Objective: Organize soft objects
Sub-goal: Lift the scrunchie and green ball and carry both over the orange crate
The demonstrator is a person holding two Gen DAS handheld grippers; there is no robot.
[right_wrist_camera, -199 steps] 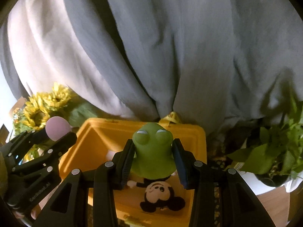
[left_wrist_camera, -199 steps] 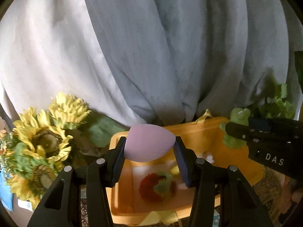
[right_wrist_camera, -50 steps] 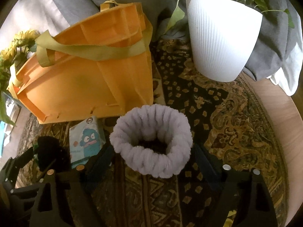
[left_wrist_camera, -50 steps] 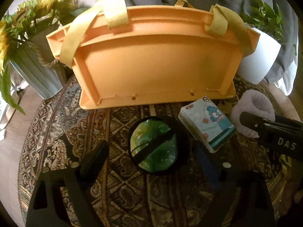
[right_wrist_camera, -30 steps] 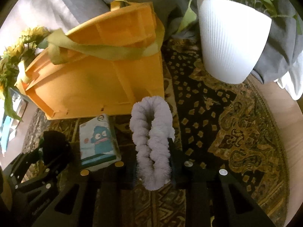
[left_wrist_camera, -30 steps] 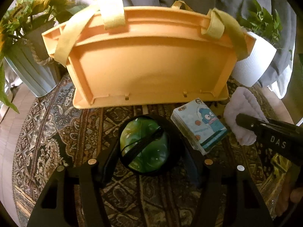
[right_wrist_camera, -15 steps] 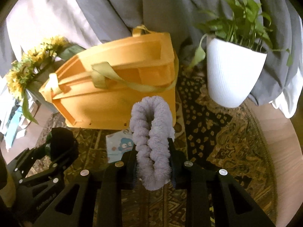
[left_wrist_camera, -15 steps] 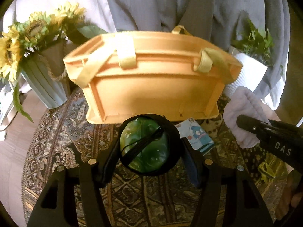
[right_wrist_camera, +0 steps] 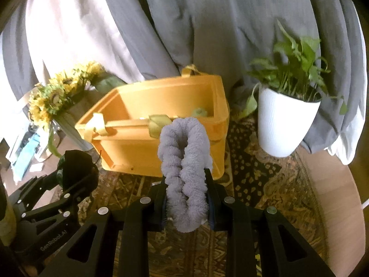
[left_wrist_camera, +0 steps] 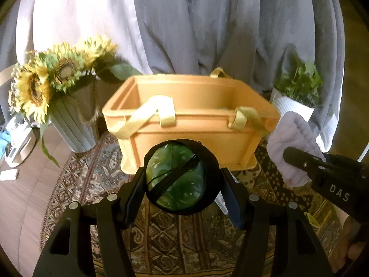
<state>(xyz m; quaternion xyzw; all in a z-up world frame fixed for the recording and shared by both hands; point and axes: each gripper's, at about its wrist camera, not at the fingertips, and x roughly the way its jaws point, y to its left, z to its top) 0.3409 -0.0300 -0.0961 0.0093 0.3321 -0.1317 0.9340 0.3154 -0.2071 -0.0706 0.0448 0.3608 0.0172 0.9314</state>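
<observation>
Orange plastic crate (left_wrist_camera: pixel 191 124) ahead: left gripper (left_wrist_camera: pixel 182 182) clamps green round black-rimmed pouch (left_wrist_camera: pixel 177 177), right gripper (right_wrist_camera: pixel 186 198) clenches fluffy lavender headband (right_wrist_camera: pixel 184 161); we should clear its rim before releasing.

Basket (left_wrist_camera: pixel 191 136) stands on the rug (left_wrist_camera: pixel 92 180), centre, before the curtain (left_wrist_camera: pixel 207 23). Sunflower pot (left_wrist_camera: pixel 73 124) to its left; potted plant (right_wrist_camera: pixel 283 124) to its right (both beside it, on the rug's edge). Small items (left_wrist_camera: pixel 16 138) lie on the floor, far left.
</observation>
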